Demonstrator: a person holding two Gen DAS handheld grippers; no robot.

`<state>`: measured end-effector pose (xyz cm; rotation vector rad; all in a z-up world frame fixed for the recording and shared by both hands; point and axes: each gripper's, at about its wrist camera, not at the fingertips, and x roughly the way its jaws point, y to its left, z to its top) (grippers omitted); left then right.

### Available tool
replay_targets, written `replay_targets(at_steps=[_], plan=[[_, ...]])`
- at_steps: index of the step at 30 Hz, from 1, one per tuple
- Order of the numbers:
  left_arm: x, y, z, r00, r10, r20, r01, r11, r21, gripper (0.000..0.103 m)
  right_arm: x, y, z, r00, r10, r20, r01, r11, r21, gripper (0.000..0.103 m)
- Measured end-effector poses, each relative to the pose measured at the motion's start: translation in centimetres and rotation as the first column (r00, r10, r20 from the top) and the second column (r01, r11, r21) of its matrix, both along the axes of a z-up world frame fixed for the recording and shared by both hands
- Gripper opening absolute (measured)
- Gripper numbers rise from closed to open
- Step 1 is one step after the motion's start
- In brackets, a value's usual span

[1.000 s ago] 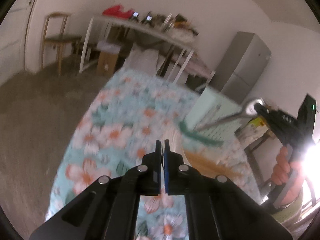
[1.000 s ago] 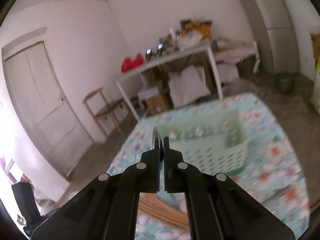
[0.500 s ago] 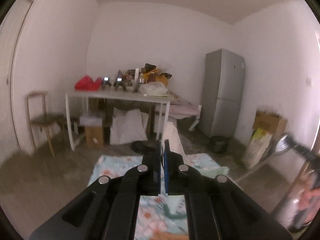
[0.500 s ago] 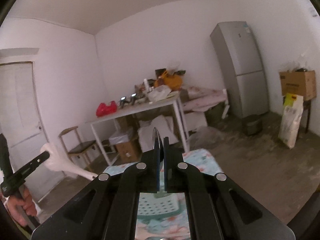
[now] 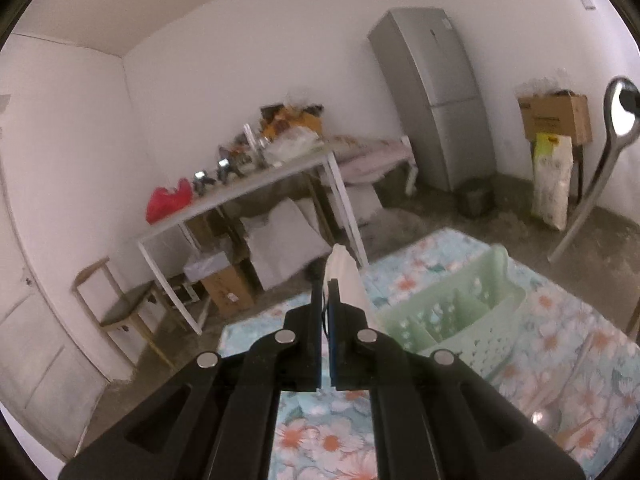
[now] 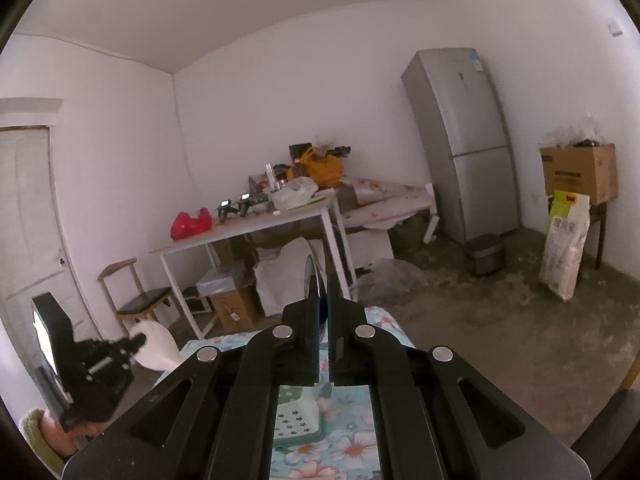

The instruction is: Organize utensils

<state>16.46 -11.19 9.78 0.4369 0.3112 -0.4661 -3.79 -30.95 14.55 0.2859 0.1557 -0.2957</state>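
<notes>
White spoon (image 5: 347, 280): pinched by its bowl between the closed fingers of the left gripper (image 5: 325, 312), above the floral cloth (image 5: 560, 344).
Metal spoon (image 5: 612, 128): bowl clamped in the right gripper (image 6: 323, 300), handle slanting down, in the air to the right of the basket.
Green basket (image 5: 460, 312): stands on the cloth, divided in compartments, just right of the left gripper.
Background: white table (image 6: 248, 232), grey fridge (image 6: 464, 140), wooden chair (image 6: 136, 300).
</notes>
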Motion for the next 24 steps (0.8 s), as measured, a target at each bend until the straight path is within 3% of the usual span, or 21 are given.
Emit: replay_targets(at_steps=[4, 8, 11, 15, 24], plan=[[1.4, -0.8, -1.5, 0.996, -0.006, -0.086, 0.005, 1.0, -0.013, 0.002, 0.5, -0.3, -0.3, 1.0, 0.001, -0.016, -0.001, 1.0, 0.006, 0.001], [3.4, -0.1, -2.1, 0.971, -0.038, -0.236, 0.01, 0.993, -0.12, 0.004, 1.1, 0.0, -0.3, 0.999, 0.011, -0.032, -0.012, 1.0, -0.011, 0.001], [4.5, 0.8, -2.4, 0.948, -0.07, -0.31, 0.001, 0.976, -0.219, 0.019, 1.9, 0.5, -0.6, 0.998, 0.015, -0.053, -0.016, 0.999, -0.033, 0.001], [5.0, 2.6, -1.9, 0.933, -0.101, -0.345, -0.024, 0.94, -0.341, 0.036, 3.3, 0.7, -1.1, 0.996, 0.004, -0.084, -0.009, 0.998, -0.067, 0.001], [4.2, 7.2, -0.4, 0.93, -0.102, -0.354, -0.088, 0.872, -0.482, 0.047, 6.2, 2.0, -2.7, 0.988, -0.024, -0.15, -0.004, 0.983, -0.185, 0.001]])
